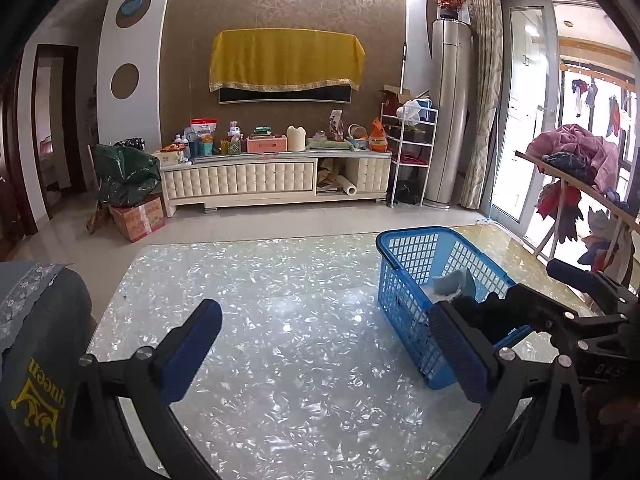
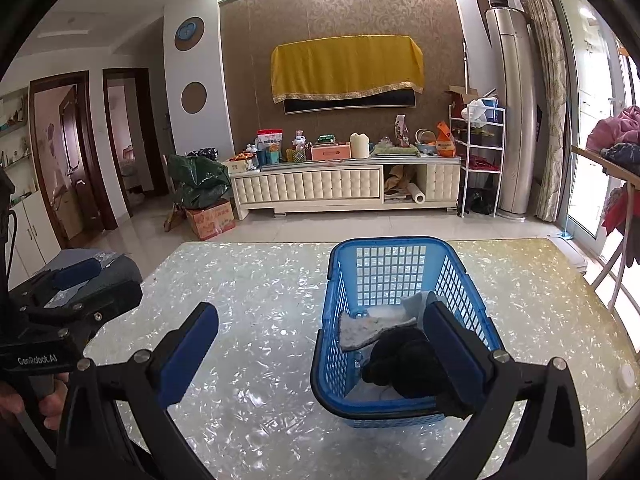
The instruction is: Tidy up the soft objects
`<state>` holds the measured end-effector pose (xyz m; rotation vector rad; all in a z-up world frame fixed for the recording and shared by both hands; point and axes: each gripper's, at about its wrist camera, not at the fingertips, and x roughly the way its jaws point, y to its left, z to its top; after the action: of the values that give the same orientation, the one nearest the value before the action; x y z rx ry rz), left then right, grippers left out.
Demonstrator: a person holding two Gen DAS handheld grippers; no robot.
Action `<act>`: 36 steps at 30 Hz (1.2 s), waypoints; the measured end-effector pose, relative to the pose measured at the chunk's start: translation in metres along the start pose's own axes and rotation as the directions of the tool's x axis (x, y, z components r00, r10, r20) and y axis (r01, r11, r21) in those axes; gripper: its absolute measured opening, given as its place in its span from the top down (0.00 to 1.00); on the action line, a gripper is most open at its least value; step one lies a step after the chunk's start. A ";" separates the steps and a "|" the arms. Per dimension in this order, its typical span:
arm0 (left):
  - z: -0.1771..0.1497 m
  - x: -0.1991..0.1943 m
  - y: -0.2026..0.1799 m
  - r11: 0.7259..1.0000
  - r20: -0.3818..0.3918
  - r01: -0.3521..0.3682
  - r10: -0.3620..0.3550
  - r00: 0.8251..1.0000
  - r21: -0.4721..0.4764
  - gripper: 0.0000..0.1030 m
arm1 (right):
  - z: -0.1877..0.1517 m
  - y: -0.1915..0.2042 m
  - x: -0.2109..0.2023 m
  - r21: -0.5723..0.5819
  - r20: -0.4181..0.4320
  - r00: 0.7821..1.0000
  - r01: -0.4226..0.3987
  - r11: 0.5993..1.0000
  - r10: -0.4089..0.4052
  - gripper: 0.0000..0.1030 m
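A blue plastic basket [image 2: 400,258] stands on the shiny pearl-patterned table [image 2: 260,280]. Inside it lie a black soft item [image 2: 404,360], a pale speckled cloth [image 2: 362,330] and a white piece [image 2: 414,304]. My right gripper [image 2: 324,354] is open and empty, held above the basket's near left rim. My left gripper [image 1: 332,354] is open and empty over the bare table, left of the basket [image 1: 416,256]. A light blue cloth [image 1: 452,282] shows in the basket. The right gripper also shows in the left wrist view [image 1: 560,304], and the left one in the right wrist view [image 2: 60,292].
A grey-blue cushion with yellow lettering [image 1: 36,360] sits at the table's left edge. A small white round lid [image 2: 625,376] lies at the table's right edge. A drying rack piled with clothes [image 1: 572,160] stands to the right. A TV cabinet [image 2: 344,184] lines the far wall.
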<state>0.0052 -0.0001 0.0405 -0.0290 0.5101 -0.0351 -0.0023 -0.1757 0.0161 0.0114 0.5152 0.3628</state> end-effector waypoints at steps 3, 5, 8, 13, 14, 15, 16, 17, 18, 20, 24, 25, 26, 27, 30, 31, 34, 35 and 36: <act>0.000 -0.001 -0.002 1.000 0.004 -0.004 0.004 1.000 0.009 0.00 | 0.000 0.000 0.000 0.001 -0.001 1.000 0.001 1.000 -0.001 0.00; 0.000 -0.001 -0.002 1.000 0.005 0.004 -0.004 1.000 0.010 0.00 | 0.000 0.000 0.000 0.003 -0.003 1.000 0.000 1.000 0.000 0.00; -0.001 -0.001 -0.002 1.000 0.000 0.013 -0.013 1.000 0.012 0.00 | 0.001 0.000 0.001 0.002 -0.002 1.000 0.001 1.000 -0.001 0.00; -0.001 0.000 -0.003 1.000 -0.005 0.015 -0.015 1.000 0.011 0.00 | 0.001 0.000 0.000 0.003 -0.003 1.000 0.000 1.000 0.000 0.00; -0.001 0.000 -0.002 1.000 -0.004 0.022 -0.022 1.000 0.008 0.00 | 0.000 0.000 0.000 0.002 -0.003 1.000 0.000 1.000 0.000 0.00; -0.001 -0.001 -0.002 1.000 -0.003 0.025 -0.025 1.000 0.003 0.00 | 0.001 0.000 0.000 0.001 -0.002 1.000 0.001 1.000 -0.001 0.00; -0.001 -0.001 -0.001 1.000 -0.001 0.024 -0.024 1.000 -0.001 0.00 | 0.001 0.000 0.000 0.001 -0.001 1.000 0.002 1.000 -0.002 0.00; -0.001 -0.001 -0.001 1.000 0.002 0.019 -0.019 1.000 -0.005 0.00 | 0.001 -0.001 0.000 0.002 -0.001 1.000 0.002 1.000 -0.002 0.00; -0.002 0.000 -0.001 1.000 0.000 0.017 -0.017 1.000 -0.008 0.00 | 0.001 -0.001 0.001 0.002 -0.002 1.000 0.001 1.000 -0.001 0.00; -0.002 0.001 0.000 1.000 -0.006 0.023 -0.023 1.000 -0.014 0.00 | 0.001 -0.001 0.000 0.002 -0.004 1.000 0.001 1.000 -0.001 0.00; -0.003 0.000 0.000 1.000 -0.004 0.021 -0.021 1.000 -0.014 0.00 | 0.001 0.000 0.000 0.001 -0.004 1.000 0.002 1.000 -0.002 0.00; -0.003 0.000 0.000 1.000 0.000 0.024 -0.024 1.000 -0.013 0.00 | 0.001 0.000 0.000 0.001 -0.004 1.000 0.002 1.000 -0.002 0.00; -0.003 -0.001 0.000 1.000 0.001 0.026 -0.026 1.000 -0.013 0.00 | 0.001 0.000 0.000 0.001 -0.004 1.000 0.002 1.000 -0.002 0.00; -0.002 -0.001 0.000 1.000 0.003 0.028 -0.028 1.000 -0.014 0.00 | 0.001 0.000 0.001 0.002 -0.004 1.000 0.002 1.000 -0.002 0.00; -0.002 -0.001 0.000 1.000 0.003 0.025 -0.024 1.000 -0.018 0.00 | 0.001 0.000 0.000 0.002 -0.004 1.000 0.001 1.000 -0.001 0.00; -0.002 -0.001 0.001 1.000 0.003 0.021 -0.021 1.000 -0.023 0.00 | 0.001 0.000 0.000 0.002 -0.004 1.000 0.001 1.000 -0.001 0.00; -0.002 -0.002 0.001 1.000 0.009 0.019 -0.018 1.000 -0.024 0.00 | 0.001 0.000 0.000 0.002 -0.003 1.000 0.001 1.000 -0.001 0.00; -0.002 -0.002 0.001 1.000 0.007 0.020 -0.019 1.000 -0.023 0.00 | 0.001 -0.001 0.001 0.002 -0.004 1.000 0.001 1.000 -0.001 0.00; -0.002 -0.001 0.001 1.000 0.004 0.019 -0.019 1.000 -0.022 0.00 | 0.000 -0.001 0.000 0.002 -0.004 1.000 0.001 1.000 -0.001 0.00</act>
<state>0.0032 0.0008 0.0393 -0.0556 0.5068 -0.0482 -0.0014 -0.1764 0.0161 0.0118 0.5193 0.3612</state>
